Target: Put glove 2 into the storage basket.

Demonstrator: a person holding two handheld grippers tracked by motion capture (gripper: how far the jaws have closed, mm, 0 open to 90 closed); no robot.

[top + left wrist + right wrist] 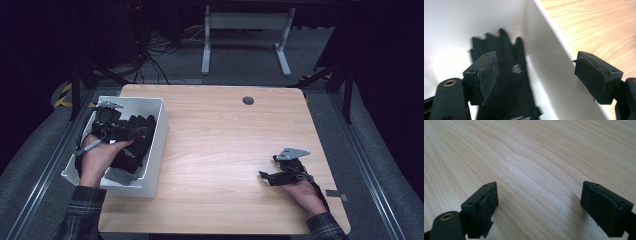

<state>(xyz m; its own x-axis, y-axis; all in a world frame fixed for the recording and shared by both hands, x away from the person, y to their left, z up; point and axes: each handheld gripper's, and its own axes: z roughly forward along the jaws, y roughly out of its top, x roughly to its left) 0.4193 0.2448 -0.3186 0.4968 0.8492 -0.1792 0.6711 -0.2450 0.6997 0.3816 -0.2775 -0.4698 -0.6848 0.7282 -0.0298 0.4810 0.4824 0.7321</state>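
left gripper (pixel 131 131), jaws spread, reaches over black fabric gloves (pixel 506 82) in white rectangular plastic bin (pixel 150 165) at 9 o'clock; right gripper (pixel 266 176) rests spread at 4 o'clock.

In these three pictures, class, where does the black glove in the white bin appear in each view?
High view: black glove at left, inside the white bin.
Left gripper view: glove lower centre, between the open left gripper jaws.
Right gripper view: bare wooden table.
Shared landmark: the table.
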